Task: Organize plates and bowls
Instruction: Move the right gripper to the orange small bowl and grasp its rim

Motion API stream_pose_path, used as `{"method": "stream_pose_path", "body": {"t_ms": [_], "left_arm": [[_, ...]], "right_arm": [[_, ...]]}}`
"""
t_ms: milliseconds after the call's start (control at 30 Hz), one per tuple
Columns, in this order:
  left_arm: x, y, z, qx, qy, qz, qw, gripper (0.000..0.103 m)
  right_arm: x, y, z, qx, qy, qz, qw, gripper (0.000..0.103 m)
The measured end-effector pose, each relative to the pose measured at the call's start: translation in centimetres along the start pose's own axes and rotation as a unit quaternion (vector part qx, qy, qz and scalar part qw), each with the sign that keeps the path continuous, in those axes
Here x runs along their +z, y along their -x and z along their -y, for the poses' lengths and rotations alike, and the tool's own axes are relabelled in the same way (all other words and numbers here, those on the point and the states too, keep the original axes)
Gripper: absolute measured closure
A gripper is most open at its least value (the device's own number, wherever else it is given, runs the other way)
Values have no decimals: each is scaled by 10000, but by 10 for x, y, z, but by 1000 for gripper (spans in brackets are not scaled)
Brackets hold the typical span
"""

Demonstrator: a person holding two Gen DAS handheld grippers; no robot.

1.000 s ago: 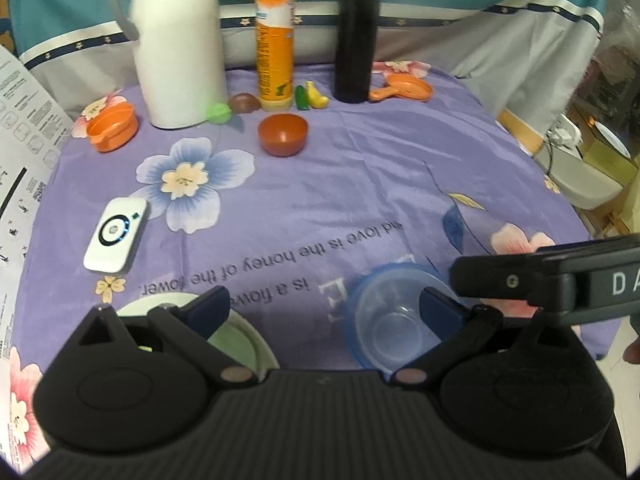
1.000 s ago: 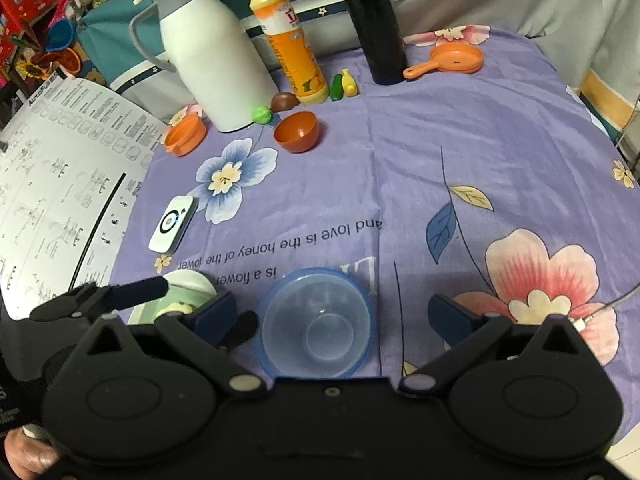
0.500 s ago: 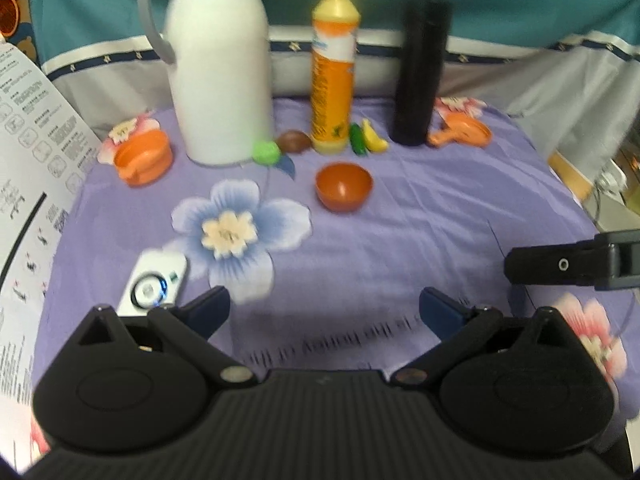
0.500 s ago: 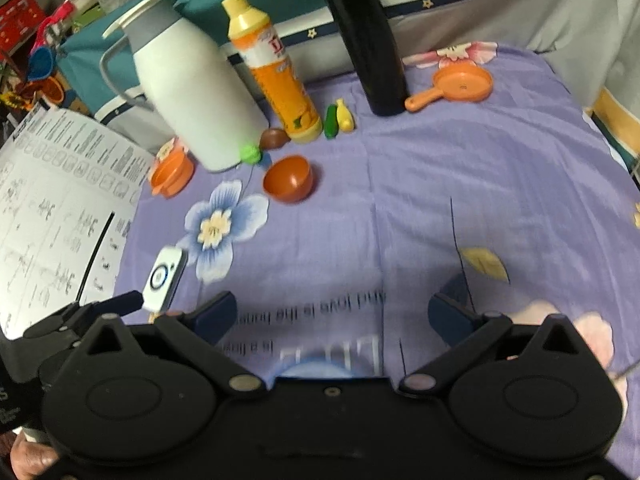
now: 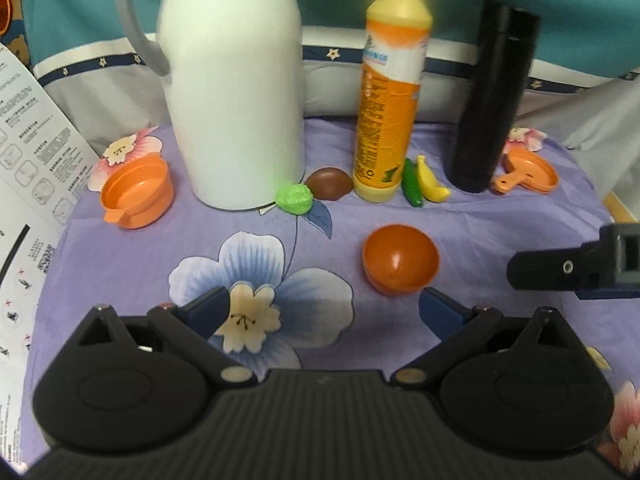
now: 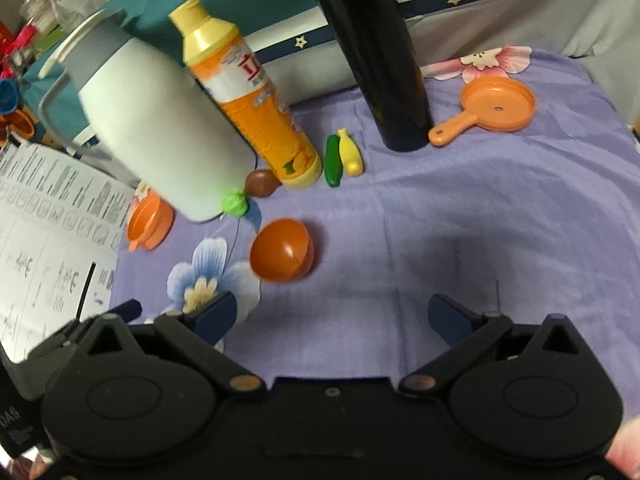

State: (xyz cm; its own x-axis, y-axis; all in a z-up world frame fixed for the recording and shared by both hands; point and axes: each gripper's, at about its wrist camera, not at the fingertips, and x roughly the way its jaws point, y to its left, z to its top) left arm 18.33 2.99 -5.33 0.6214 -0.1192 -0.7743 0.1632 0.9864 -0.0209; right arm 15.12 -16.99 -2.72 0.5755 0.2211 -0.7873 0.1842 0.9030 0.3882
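A small dark-orange bowl point(image 5: 400, 259) point(image 6: 282, 255) lies on the purple flowered cloth, just ahead of both grippers. My left gripper point(image 5: 322, 312) is open and empty, with the bowl near its right finger. My right gripper point(image 6: 332, 318) is also open and empty, the bowl ahead of its left finger. An orange handled cup point(image 5: 136, 193) point(image 6: 150, 222) sits at the left beside the white jug point(image 5: 234, 80) point(image 6: 160, 128). An orange toy pan point(image 5: 528, 174) point(image 6: 494, 109) lies at the far right. The blue bowl and green plate seen earlier are out of view.
An orange bottle point(image 5: 390, 104) point(image 6: 256, 100) and a black flask point(image 5: 492, 96) point(image 6: 380, 52) stand at the back. Toy food lies around them: a green lump point(image 5: 295, 199), a brown piece point(image 5: 329, 183), a green and yellow pair point(image 5: 424, 184). A printed sheet point(image 5: 28, 160) lies at the left.
Both grippers have moved forward over the cloth toward the back row; the blue bowl, green plate and white remote have dropped out of view and the orange bowl is now close.
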Motion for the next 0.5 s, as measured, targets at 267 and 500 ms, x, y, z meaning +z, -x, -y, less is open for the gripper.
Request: {"method": "stream_pose_path", "body": {"t_ms": [267,500], "left_arm": [[15,-37,8,-150,136,-64,9998,16],[16,-60,20,-260,45,-271,9993,36]], "right_arm": [[28,-45,0,133,-248,-42,9996,19],[32,-74,-8,294,-108,-196,9993,47]]}}
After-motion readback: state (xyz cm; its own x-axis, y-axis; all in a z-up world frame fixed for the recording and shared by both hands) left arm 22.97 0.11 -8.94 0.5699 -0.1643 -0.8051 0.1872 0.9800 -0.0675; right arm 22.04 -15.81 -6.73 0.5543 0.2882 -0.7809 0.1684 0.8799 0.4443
